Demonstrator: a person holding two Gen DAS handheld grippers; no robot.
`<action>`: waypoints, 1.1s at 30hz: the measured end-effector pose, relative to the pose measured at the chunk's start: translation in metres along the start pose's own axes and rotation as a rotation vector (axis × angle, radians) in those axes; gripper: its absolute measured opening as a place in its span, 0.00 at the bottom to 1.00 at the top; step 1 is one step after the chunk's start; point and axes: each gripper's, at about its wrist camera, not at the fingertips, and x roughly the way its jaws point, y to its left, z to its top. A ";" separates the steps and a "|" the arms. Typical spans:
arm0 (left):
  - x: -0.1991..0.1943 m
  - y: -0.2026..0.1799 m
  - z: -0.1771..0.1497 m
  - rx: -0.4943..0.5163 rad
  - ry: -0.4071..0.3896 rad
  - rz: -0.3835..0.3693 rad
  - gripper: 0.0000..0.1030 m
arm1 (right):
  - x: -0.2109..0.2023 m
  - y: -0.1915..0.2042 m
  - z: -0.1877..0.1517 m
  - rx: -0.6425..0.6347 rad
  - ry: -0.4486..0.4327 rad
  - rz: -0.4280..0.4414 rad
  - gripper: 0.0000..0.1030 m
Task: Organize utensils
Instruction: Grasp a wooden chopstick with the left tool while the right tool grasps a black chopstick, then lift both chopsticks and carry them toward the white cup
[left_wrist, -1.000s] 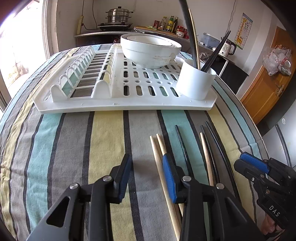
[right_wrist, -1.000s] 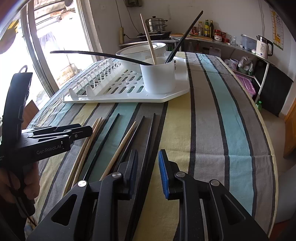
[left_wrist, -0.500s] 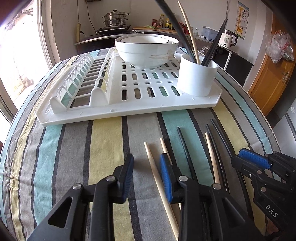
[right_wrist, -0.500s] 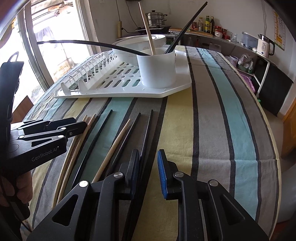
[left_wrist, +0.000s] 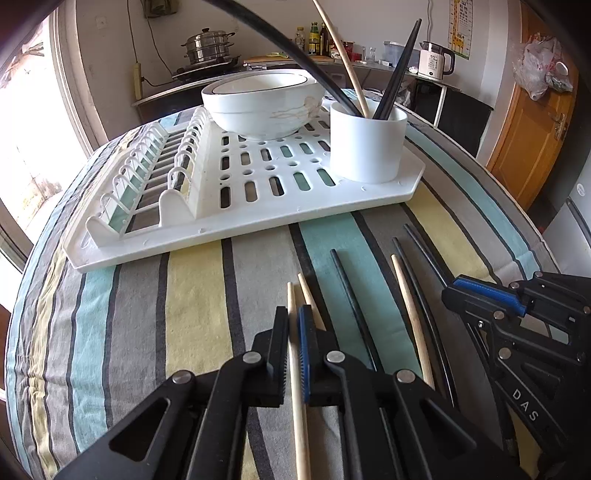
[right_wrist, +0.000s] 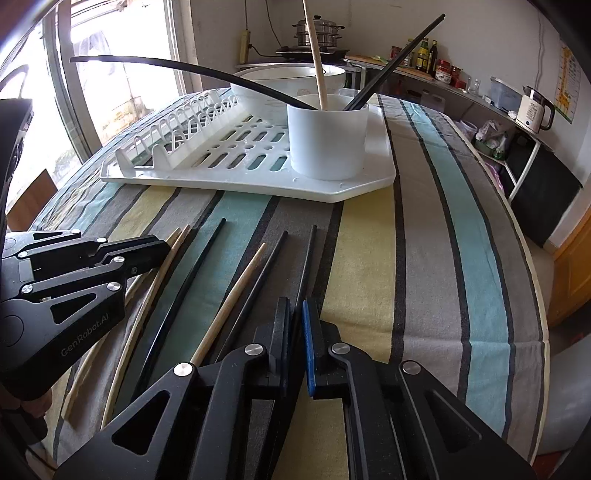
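Lying loose in a row on the striped cotton tablecloth (left_wrist: 192, 295), the chopsticks look light, thin and stiff, with smooth rounded sides that would roll or slip out of a weak pinch. Judging by that, each is best taken across its shaft, away from the very tip, so it does not swing when lifted toward the white cylindrical utensil cup (left_wrist: 365, 147) on the white slotted plastic drying rack (left_wrist: 258, 218), where a few chopsticks already stand beside the white ceramic bowl (left_wrist: 262, 107).

The left gripper (left_wrist: 293, 325) has come down to a near-closed pinch on a pale wooden chopstick (left_wrist: 297, 398): the shaft runs between the blue pad and the black finger, and both press on it, with a second wooden stick just beside.

The right gripper (right_wrist: 295, 317) is closing, its jaws almost together around a slim black plastic chopstick (right_wrist: 309, 258), the outermost of the row; the pads appear to clamp it. Both sticks lie flat on the cloth, not yet lifted.
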 end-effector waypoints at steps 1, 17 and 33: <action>0.000 0.001 0.000 -0.002 0.001 -0.006 0.06 | 0.001 0.000 0.001 0.002 0.002 0.005 0.06; -0.002 0.008 -0.003 -0.024 -0.003 -0.050 0.06 | 0.014 -0.003 0.022 -0.029 0.061 -0.002 0.09; -0.010 0.010 -0.005 -0.029 -0.018 -0.081 0.05 | 0.003 -0.013 0.023 0.024 0.002 0.059 0.05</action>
